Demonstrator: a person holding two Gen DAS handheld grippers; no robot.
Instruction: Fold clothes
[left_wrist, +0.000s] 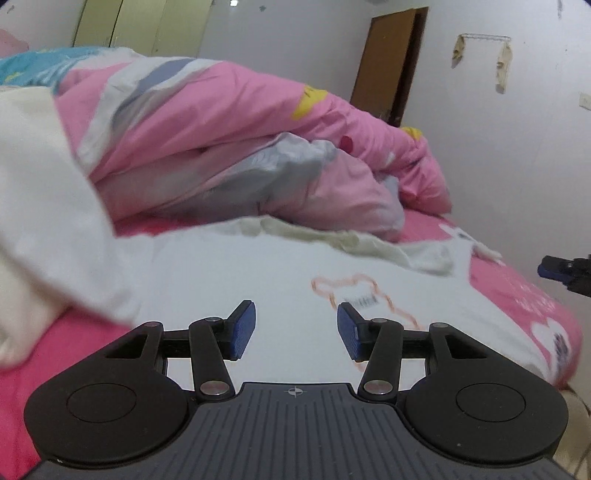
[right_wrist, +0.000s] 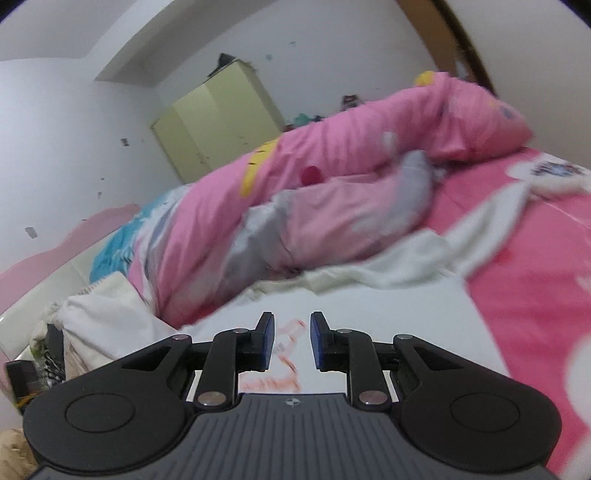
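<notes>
Left gripper (left_wrist: 295, 328) hovers over a white T-shirt (left_wrist: 258, 273) spread flat on the bed, blue pads (left_wrist: 243, 330) well apart, nothing between them, only shirt fabric seen beyond the gap. Right gripper (right_wrist: 291, 341) is also above the same white T-shirt (right_wrist: 369, 306), jaws parted by a narrow gap, empty, no cloth pinched.

The shirt lies on a bright pink bedsheet (left_wrist: 517, 295) with white cartoon prints. An orange outline print (left_wrist: 354, 291) with small dark lettering shows on the shirt's front; in the right wrist view the same print (right_wrist: 288, 354) sits just past and between the fingertips. The shirt's far edge is rumpled, cream-white folds touching the foot of a heaped pink duvet (left_wrist: 221, 140) with grey and white patches and yellow spots. Another white cloth (left_wrist: 44, 184) lies piled at the left edge of the left wrist view, blurred, partly over the shirt's left side; can't tell what garment it is.

The tip of the right gripper (left_wrist: 561, 271) pokes in at the right edge of the left wrist view, beyond the bed's side. Pale green wardrobe (right_wrist: 218, 122) stands against the white wall behind the bed; brown door (left_wrist: 388, 59) beside it in the left view. Both views motion-blurred.
</notes>
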